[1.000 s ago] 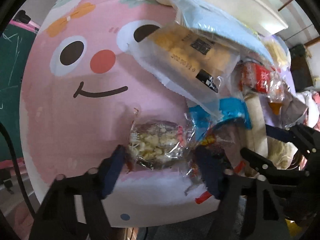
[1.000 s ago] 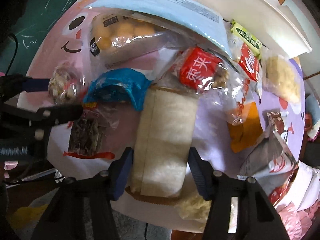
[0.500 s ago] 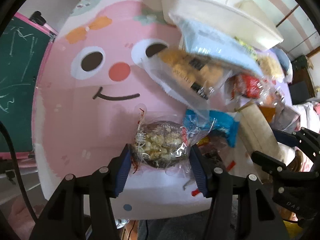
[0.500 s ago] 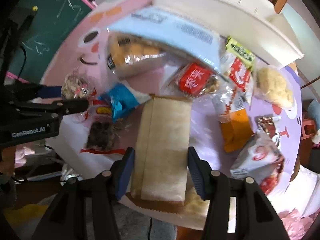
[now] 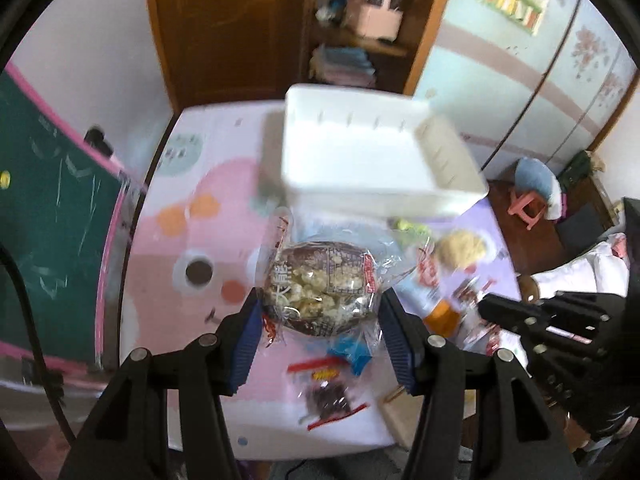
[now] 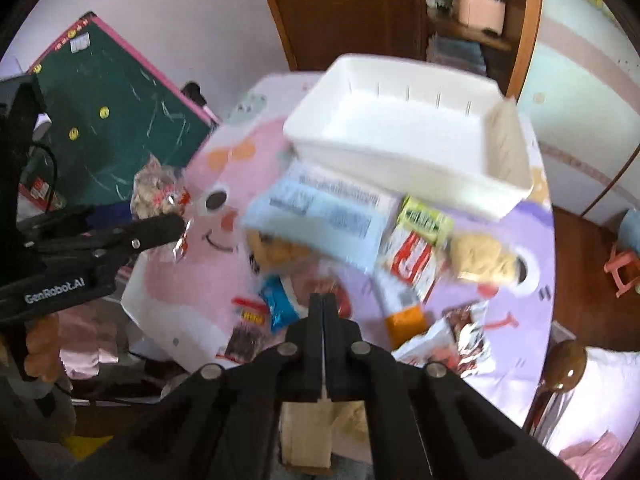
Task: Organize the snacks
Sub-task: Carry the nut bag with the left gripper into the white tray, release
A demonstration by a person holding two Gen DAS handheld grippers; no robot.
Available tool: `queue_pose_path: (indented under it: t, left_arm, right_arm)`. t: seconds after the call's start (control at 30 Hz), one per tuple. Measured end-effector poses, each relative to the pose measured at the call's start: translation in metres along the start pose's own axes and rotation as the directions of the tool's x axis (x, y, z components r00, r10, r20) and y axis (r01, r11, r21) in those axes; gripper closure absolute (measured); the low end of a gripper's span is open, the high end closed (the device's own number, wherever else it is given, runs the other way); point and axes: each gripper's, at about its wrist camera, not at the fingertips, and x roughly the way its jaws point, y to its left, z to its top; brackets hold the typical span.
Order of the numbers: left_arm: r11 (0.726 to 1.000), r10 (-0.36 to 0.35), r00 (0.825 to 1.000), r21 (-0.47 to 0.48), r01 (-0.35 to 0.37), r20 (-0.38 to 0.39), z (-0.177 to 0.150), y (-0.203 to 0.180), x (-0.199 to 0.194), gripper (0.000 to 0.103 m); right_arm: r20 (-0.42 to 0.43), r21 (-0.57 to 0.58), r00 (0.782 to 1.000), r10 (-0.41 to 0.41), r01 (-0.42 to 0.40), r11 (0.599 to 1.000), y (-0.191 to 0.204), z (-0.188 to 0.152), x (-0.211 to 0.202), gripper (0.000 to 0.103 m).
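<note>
My left gripper (image 5: 320, 312) is shut on a clear bag of popcorn-like snack (image 5: 320, 288) and holds it raised above the pink cartoon table (image 5: 168, 296). The same bag shows in the right wrist view (image 6: 156, 192), held by the left gripper (image 6: 176, 216). An empty white bin (image 5: 372, 156) stands at the table's far side, also in the right wrist view (image 6: 404, 124). My right gripper (image 6: 323, 300) is shut with its fingers pressed together, raised above the table. A beige flat pack (image 6: 312, 432) lies below it; whether the fingers hold it is hidden.
Several snack packs lie on the table: a light blue pack (image 6: 320, 216), a red and white pack (image 6: 412, 256), a blue packet (image 6: 280, 304), a dark dried-fruit bag (image 5: 324, 396). A green chalkboard (image 6: 112, 112) leans at left. A wooden cabinet (image 5: 248, 28) stands behind.
My left gripper has lifted the popcorn bag off the table and tilted up toward the bin. My right gripper has closed, risen and pulled back; the beige pack now sits below it.
</note>
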Motion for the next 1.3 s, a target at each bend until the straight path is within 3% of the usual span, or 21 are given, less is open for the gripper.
queue_pose_path:
  t: [0.17,0.37,0.57,0.8,0.9,0.97,1.0,1.1,1.17,1.2,1.3]
  left_arm:
    - [0.999,-0.016,0.999,0.029,0.015,0.037,0.024,-0.011,-0.011,0.048]
    - [0.999,-0.037,0.999,0.041,0.036,0.022,0.053,-0.008,-0.001,0.048]
    - [0.996,-0.052,0.999,0.07,0.052,0.003,0.083,-0.005,0.019,0.048]
    - [0.991,-0.066,0.998,0.122,0.064,0.013,0.139,-0.009,0.042,0.048]
    - [0.987,-0.049,0.999,0.153,0.047,0.013,0.161,-0.015,0.058,0.048]
    - [0.985,-0.044,0.999,0.168,0.043,-0.001,0.173,-0.018,0.072,0.047]
    - [0.985,-0.031,1.0,0.172,0.031,-0.002,0.177,-0.019,0.08,0.047]
    - [0.983,0.017,1.0,0.186,-0.015,-0.006,0.192,-0.021,0.108,0.036]
    - [0.981,0.041,0.999,0.191,-0.041,0.006,0.195,-0.021,0.117,0.025]
    - [0.981,0.05,0.999,0.189,-0.051,0.01,0.198,-0.02,0.122,0.013]
    - [0.985,0.035,0.999,0.169,-0.036,0.006,0.202,-0.014,0.129,0.01]
  right_arm:
    - [0.013,0.026,0.999,-0.031,0.031,0.999,-0.015,0.011,-0.015,0.103]
    - [-0.006,0.098,0.998,-0.063,0.063,0.993,-0.046,0.015,-0.018,0.103]
    - [-0.091,0.145,0.995,0.026,-0.013,0.989,-0.053,0.018,0.004,0.1]
    - [-0.147,0.166,0.988,0.049,-0.024,0.986,-0.044,0.026,0.03,0.098]
    - [-0.164,0.17,0.985,0.046,-0.017,0.985,-0.042,0.028,0.039,0.08]
    - [-0.183,0.172,0.982,0.051,-0.019,0.985,-0.04,0.025,0.049,0.057]
    - [-0.197,0.171,0.979,0.057,-0.023,0.985,-0.039,0.023,0.054,0.055]
    - [-0.259,0.162,0.963,0.077,-0.036,0.986,-0.035,0.014,0.077,0.054]
    - [-0.3,0.155,0.951,0.07,-0.024,0.988,-0.032,0.006,0.093,0.054]
    - [-0.313,0.155,0.947,0.068,-0.02,0.988,-0.032,0.004,0.099,0.054]
    - [-0.346,0.166,0.935,0.072,-0.014,0.986,-0.031,-0.003,0.118,0.054]
